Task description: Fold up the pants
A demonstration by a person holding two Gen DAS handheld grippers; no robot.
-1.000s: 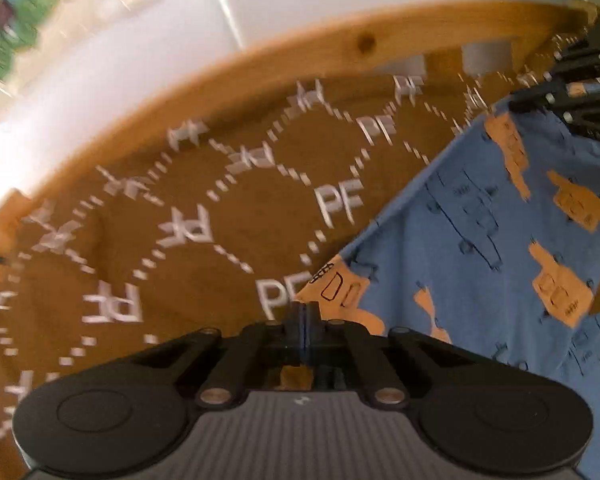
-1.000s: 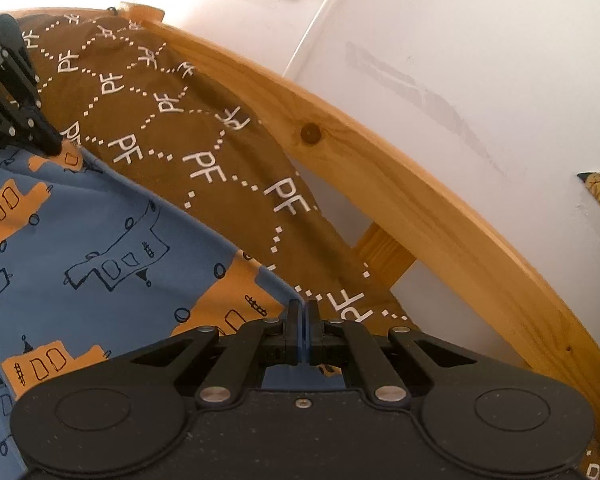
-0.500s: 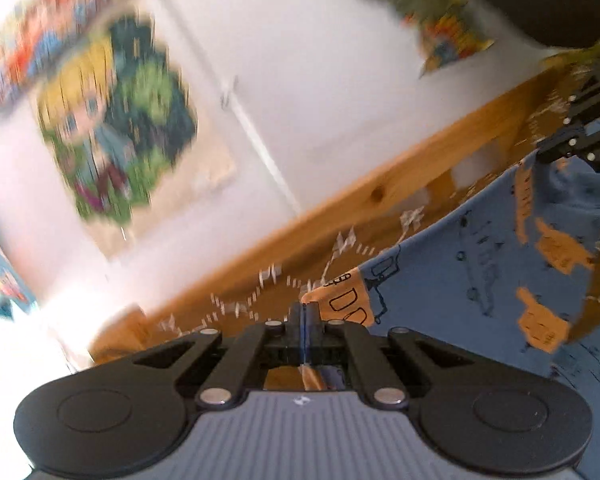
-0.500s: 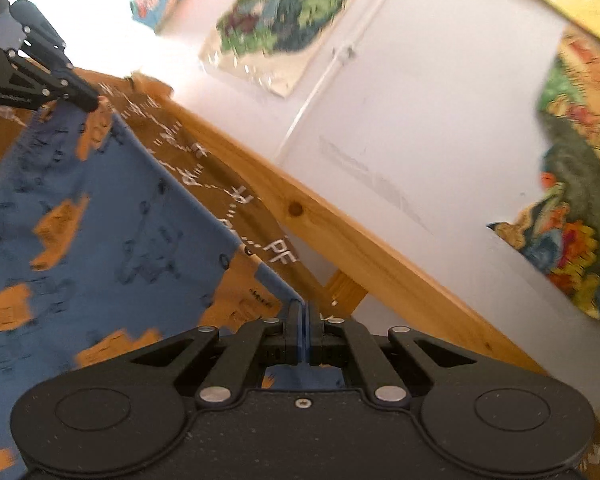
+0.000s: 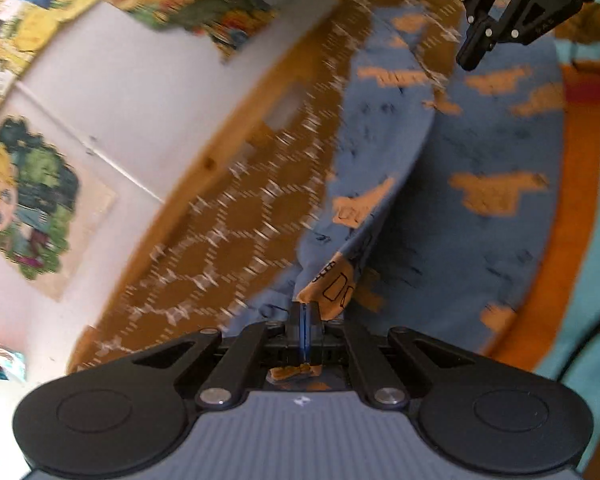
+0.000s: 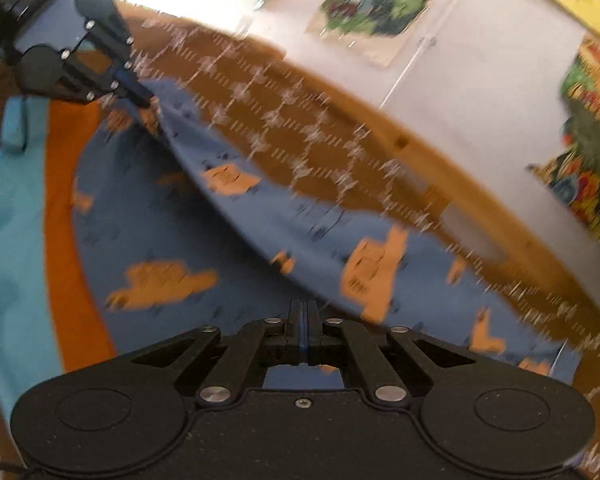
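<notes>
Several posters on the wall behind a wooden rail; brown patterned blanket below that rail. Blue pants lifted over the blanket, folded along a crease. Left gripper and right gripper both pinched tight on pants corners.

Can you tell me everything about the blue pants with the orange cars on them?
The pants are soft-looking blue cloth printed with orange vehicles and thin dark outline drawings. They are lifted and folding over: one layer hangs in a slanting fold above another. The left tool pinches one edge at an orange patch, and the right tool pinches another edge; both are shut on the cloth. Behind lies a brown blanket with white dotted patterns. The picture is blurry, so seams and waistband cannot be made out.
</notes>
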